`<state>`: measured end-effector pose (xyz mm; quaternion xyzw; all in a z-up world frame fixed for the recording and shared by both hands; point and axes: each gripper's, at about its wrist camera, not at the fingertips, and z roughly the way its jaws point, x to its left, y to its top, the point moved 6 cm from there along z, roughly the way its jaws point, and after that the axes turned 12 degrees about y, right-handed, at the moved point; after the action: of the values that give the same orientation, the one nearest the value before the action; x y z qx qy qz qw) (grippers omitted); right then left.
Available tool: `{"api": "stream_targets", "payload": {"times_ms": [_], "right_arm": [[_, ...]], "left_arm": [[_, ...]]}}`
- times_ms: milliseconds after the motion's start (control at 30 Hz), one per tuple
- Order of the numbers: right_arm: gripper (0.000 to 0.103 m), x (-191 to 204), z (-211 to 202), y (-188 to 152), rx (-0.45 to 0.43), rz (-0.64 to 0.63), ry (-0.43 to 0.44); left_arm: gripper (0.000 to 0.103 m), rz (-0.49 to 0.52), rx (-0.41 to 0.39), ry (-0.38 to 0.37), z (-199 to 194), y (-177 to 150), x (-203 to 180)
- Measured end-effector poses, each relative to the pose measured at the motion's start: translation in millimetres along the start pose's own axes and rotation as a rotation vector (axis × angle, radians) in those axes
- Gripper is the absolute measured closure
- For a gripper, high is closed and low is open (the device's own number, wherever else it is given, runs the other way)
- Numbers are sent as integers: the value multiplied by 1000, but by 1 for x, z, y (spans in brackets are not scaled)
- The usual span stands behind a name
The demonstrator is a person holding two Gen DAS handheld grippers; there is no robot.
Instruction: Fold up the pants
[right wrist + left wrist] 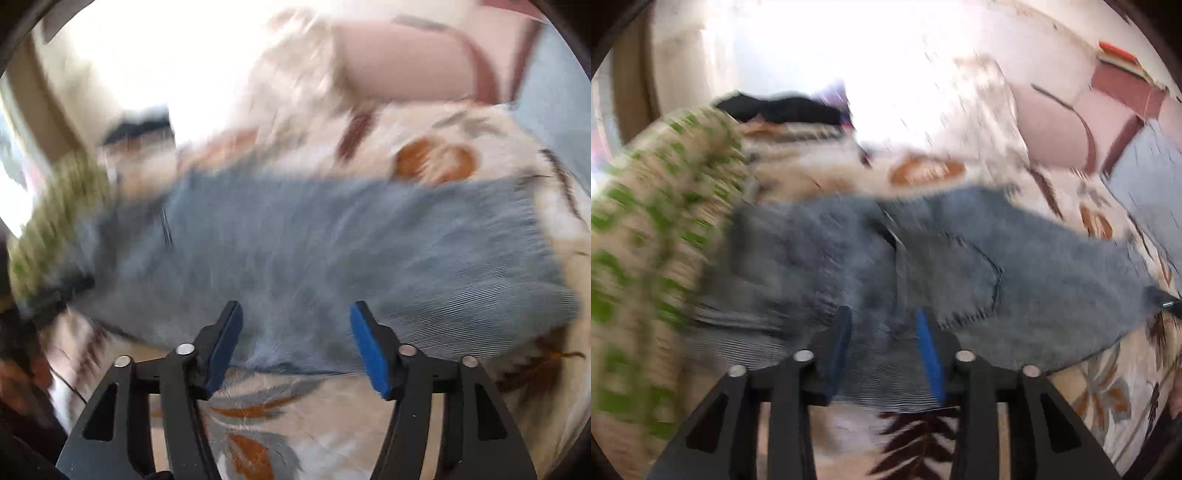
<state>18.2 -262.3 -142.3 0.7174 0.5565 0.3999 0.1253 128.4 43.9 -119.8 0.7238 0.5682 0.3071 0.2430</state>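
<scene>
The pants are light blue jeans (960, 266) lying across a floral bedsheet (1108, 387), waist end toward the left. My left gripper (884, 332) is open, its blue-padded fingers spread over the jeans' near edge with denim between them. In the right wrist view the jeans (314, 243) stretch across the frame. My right gripper (295, 328) is open, its blue pads (369, 354) wide apart just over the jeans' near edge, holding nothing. Both views are motion-blurred.
A green and cream patterned blanket (653, 258) is heaped at the left, touching the jeans. Dark clothing (783, 109) lies behind it. A pink pillow (1052, 129) and a grey-blue one (1145, 192) are at the far right. The floral bedsheet (277, 424) shows in front.
</scene>
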Motion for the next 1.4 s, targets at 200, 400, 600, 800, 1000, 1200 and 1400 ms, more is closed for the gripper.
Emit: {"api": "stream_targets", "payload": {"times_ms": [200,400,600,800,1000,1200,1400], "right_arm": [[21,-60,-86,15,-145,183,59],[21,-116,-99,-9,-188,473,177],[21,-151,-97,-25,-233,664,257],[21,-184,-99,-37,-295,860,352],[21,-193,-80,-35,-291,895,360],[20,-210,-69,-31,-303,938,308],[31,-202,-65,-36,-280,875,178]], "left_arm": [[40,-12,-13,94,-34,5,51],[40,-88,60,133,-30,-13,80],[40,-24,57,34,-42,-13,30],[40,202,12,-182,-52,26,-120],[40,323,72,-295,-36,67,-233],[40,465,124,-381,-15,81,-309],[40,660,139,-432,12,81,-376]]}}
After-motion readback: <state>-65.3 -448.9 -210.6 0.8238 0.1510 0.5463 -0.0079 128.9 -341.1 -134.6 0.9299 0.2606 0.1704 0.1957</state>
